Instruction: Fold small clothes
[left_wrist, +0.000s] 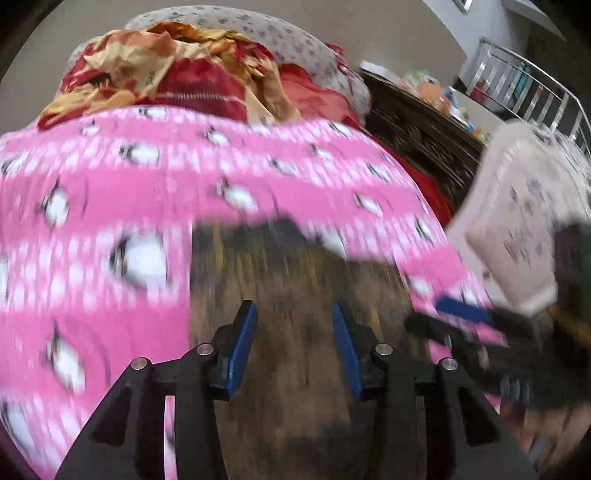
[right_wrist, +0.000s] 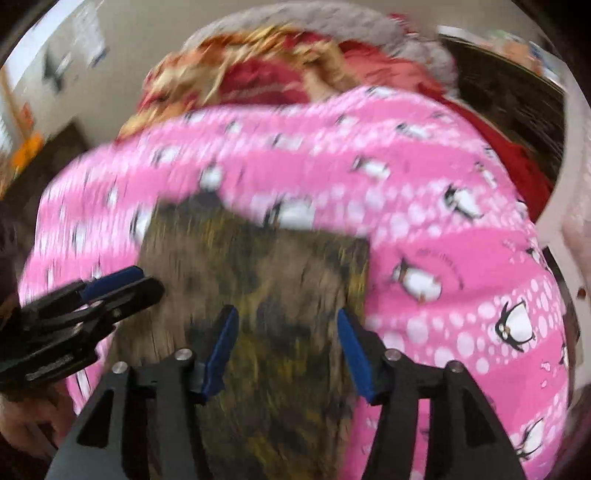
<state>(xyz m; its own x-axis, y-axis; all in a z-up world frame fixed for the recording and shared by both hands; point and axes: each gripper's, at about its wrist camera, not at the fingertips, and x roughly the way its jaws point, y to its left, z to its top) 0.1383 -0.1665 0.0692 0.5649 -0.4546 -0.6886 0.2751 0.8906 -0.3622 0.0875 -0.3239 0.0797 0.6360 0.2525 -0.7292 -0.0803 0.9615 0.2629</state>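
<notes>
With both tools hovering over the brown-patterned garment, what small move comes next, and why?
Probably lower the right tool onto the garment's near edge and pinch it. Both the right and left tool stand open, holding nothing, and the garment lies flat on the pink penguin blanket, apparently awaiting a fold.

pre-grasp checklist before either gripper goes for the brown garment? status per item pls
1. Left gripper empty, jaws apart: ok.
2. Right gripper empty, jaws apart: ok.
3. Brown mottled garment lies on the pink penguin blanket, under both grippers: ok.
4. Garment edges sharp enough to pick a grasp point: not ok, both views are motion-blurred.
5. Grippers clear of each other: ok, close but apart.
6. Red and gold clothes pile off the garment: ok.
</notes>
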